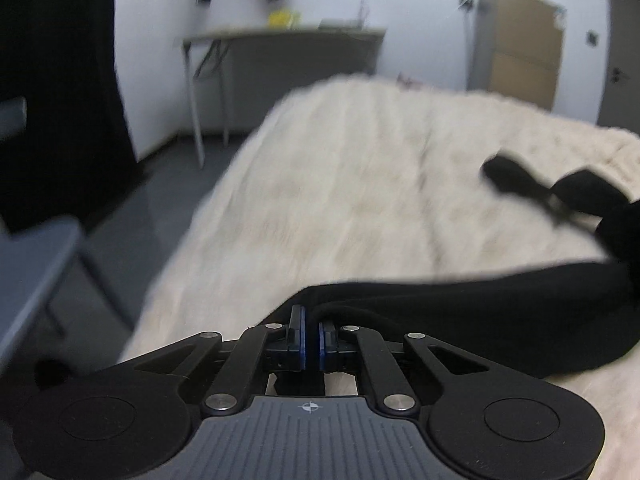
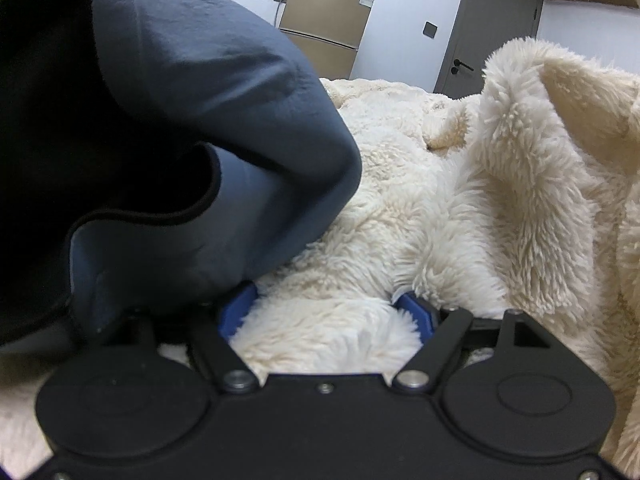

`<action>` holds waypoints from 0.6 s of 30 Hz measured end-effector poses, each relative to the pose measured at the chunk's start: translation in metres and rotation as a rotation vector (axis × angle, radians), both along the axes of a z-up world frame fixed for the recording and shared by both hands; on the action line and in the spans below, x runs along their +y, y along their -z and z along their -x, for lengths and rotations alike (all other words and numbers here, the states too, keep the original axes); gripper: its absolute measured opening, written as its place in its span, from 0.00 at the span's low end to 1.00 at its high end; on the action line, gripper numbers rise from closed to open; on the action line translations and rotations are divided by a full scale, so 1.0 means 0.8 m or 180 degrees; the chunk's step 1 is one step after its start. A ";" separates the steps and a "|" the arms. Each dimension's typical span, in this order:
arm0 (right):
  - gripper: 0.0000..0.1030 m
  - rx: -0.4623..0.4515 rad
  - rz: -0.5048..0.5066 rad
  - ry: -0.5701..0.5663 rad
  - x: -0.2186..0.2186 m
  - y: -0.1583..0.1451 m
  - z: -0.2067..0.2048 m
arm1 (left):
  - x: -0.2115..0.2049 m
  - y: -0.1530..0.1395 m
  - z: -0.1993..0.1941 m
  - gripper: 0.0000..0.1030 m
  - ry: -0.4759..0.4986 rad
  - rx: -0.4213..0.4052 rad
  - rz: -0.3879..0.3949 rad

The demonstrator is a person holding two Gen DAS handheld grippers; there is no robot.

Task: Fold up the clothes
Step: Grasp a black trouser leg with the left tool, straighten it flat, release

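A black garment [image 1: 480,320] lies across the near side of a cream fluffy blanket [image 1: 340,180], with a sleeve or strap trailing off to the right. My left gripper [image 1: 312,332] is shut on the garment's near edge, its blue pads almost touching. In the right wrist view the same dark garment [image 2: 180,120] rises in a big fold at the left and drapes over the left finger. My right gripper [image 2: 328,312] is open and pressed low into the blanket [image 2: 520,160], with only fluffy pile between its blue pads.
A grey table [image 1: 280,36] stands at the far wall and a grey chair [image 1: 32,272] is beside the bed on the left. A tan fridge [image 2: 324,20] and a grey door [image 2: 488,28] are behind. The blanket bunches high on the right.
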State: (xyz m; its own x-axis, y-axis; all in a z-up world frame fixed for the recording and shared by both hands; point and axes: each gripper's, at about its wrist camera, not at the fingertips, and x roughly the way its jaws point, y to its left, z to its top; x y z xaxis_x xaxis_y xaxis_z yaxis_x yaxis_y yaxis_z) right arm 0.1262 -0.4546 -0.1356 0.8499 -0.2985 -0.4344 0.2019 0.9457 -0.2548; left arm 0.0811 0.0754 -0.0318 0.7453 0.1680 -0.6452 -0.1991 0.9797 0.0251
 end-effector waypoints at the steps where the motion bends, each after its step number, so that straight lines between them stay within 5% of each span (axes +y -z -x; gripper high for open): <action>1: 0.74 -0.0007 0.0002 -0.0002 0.001 0.002 -0.001 | 0.003 0.003 0.000 0.07 -0.0026 0.0042 0.0013; 9: 0.74 -0.0040 0.0130 -0.0046 0.012 0.015 -0.013 | 0.016 0.000 0.006 0.23 -0.0381 -0.0146 0.0059; 12: 0.74 -0.0036 0.0220 -0.0048 0.020 0.020 -0.019 | 0.009 -0.011 0.016 0.28 -0.0484 -0.0378 -0.0212; 14: 0.74 -0.0037 0.0229 -0.0048 0.022 0.021 -0.021 | 0.018 -0.019 0.027 0.20 -0.0737 -0.0559 -0.0347; 18: 0.74 -0.0036 0.0271 -0.0044 0.029 0.024 -0.027 | 0.062 -0.020 0.042 0.15 -0.1100 -0.0643 0.0214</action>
State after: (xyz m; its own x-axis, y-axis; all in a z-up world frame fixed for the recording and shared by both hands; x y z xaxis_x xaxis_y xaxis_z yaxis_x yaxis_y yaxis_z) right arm 0.1475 -0.4312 -0.1547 0.8589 -0.3220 -0.3983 0.1922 0.9234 -0.3322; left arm 0.0474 0.1247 -0.0161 0.7652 0.3935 -0.5095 -0.5114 0.8523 -0.1100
